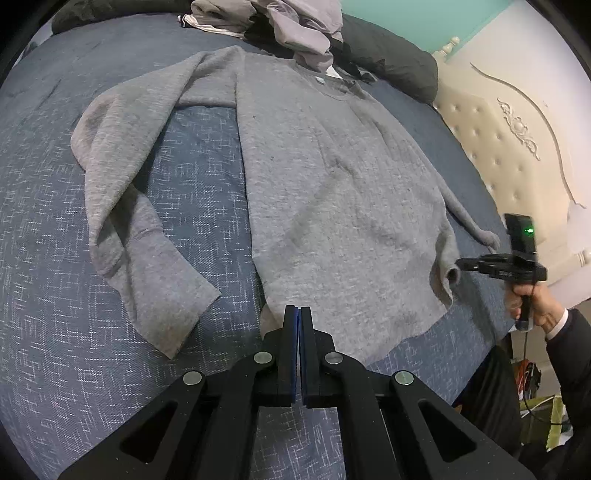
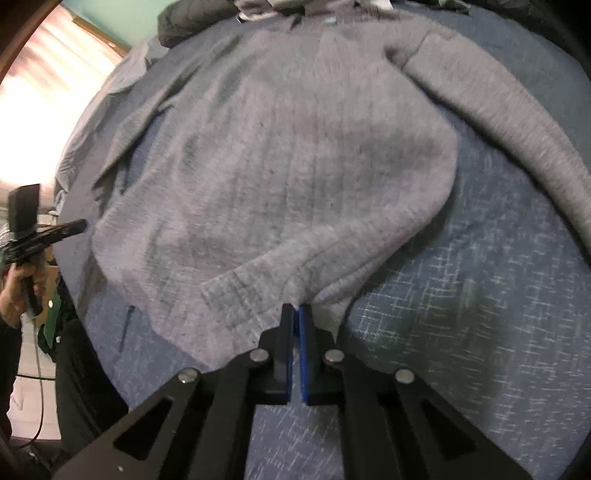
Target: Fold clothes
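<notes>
Left view, fingers: the left gripper (image 1: pixel 298 308) has its fingers (image 1: pixel 290 332) pressed together with nothing visibly between them; the tips sit at the sweater's hem, and whether they pinch cloth cannot be told.
Left view, sweater: a grey sweater (image 1: pixel 332 192) lies flat on the bed (image 1: pixel 55 295), hem nearest the camera, collar at the far end.
Left view, sleeves: one sleeve (image 1: pixel 125 192) bends out to the left and doubles back toward the hem; the other runs along the right edge of the body.
Left view, right gripper: the right gripper (image 1: pixel 460 264) comes in from the right, held in a hand (image 1: pixel 532 302), its tip at the sweater's right hem corner.
Left view, surroundings: a clothes pile (image 1: pixel 280 26) lies past the collar; a cream headboard (image 1: pixel 509 147) stands at the right.
Right view, fingers: the right gripper (image 2: pixel 296 308) has its fingers (image 2: pixel 304 332) closed to a thin slit, with the hem edge bunched right at the tips; a firm pinch cannot be confirmed through the blur.
Right view, sweater: the sweater (image 2: pixel 277 166) fills the middle of the bed (image 2: pixel 461 314), one sleeve (image 2: pixel 517 122) curving off to the right.
Right view, left gripper: the left gripper (image 2: pixel 79 226) is at the left, tip at the hem's far corner, held by a hand (image 2: pixel 18 288).
</notes>
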A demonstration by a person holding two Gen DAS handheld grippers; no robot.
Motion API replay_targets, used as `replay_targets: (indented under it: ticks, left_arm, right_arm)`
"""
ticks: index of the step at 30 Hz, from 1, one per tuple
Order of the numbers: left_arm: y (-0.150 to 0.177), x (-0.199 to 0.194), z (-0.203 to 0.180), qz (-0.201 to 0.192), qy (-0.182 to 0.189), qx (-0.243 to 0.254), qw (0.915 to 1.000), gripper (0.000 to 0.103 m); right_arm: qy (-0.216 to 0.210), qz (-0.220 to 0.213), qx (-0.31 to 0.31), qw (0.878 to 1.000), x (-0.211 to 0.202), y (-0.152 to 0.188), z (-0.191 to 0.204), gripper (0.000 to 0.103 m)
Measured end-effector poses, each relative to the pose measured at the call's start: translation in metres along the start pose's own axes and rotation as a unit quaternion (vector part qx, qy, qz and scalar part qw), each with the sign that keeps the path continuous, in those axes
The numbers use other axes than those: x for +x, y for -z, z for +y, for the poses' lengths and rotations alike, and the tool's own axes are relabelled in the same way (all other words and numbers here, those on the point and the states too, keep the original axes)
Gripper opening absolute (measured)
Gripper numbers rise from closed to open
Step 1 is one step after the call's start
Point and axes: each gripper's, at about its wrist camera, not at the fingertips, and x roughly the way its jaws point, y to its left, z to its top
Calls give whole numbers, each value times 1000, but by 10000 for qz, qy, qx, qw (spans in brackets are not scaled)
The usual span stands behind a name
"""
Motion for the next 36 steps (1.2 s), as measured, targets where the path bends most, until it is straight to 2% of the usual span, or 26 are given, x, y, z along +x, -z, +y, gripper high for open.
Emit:
replay_targets:
  ticks: [5,9,13,16,19,20,22,24,26,28,30,31,32,33,36]
  left_arm:
    - [-2,-2,1,-35,-7,-4,10000,0]
    - [-3,-1,4,-36,-20,-74,10000,1]
    - [-2,2,4,-1,3,-90,10000,1]
    - [-2,4,0,64,-16,-49,10000,1]
    - [-3,3,0,79,-10,-43,10000,3]
    - [-3,3,0,88,4,-37,10000,4]
    - [-3,4,0,150,78,-11,9999,18]
    - [-1,8,-2,259,139,35,9996,30]
    - [1,14,-4,371,180,70,9991,35]
    - [3,20,-4,471,196,74,9987,37]
    - [5,29,-4,569,146,113,9982,37]
    - [5,32,-4,593,107,130,9981,37]
    - [6,35,-4,609,69,138,9980,37]
    - [6,38,-4,625,32,147,9979,37]
    - [7,42,-7,625,-8,206,9978,35]
  right_arm:
    - [2,-117,-55,9999,-38,4,-5,2]
    - [140,-6,4,9999,-54,18,-18,2]
    - [294,196,182,9992,-52,36,-37,2]
    - [481,498,293,9972,-35,45,-47,2]
    - [519,521,490,9961,-27,48,-56,2]
    - [423,441,553,9966,-28,48,-58,2]
    - [108,180,607,9979,-35,46,-60,2]
    - [-25,27,606,9982,-40,46,-60,6]
    - [-169,-22,595,9981,-44,45,-59,6]
    - [-176,-30,523,9985,-45,45,-57,15]
    - [-177,-25,457,9988,-45,45,-54,35]
    - [-187,-13,447,9988,-43,46,-52,39]
    - [-164,22,440,9989,-41,46,-52,48]
    - [-116,70,425,9990,-39,45,-54,52]
    - [102,231,304,9992,-27,47,-50,52]
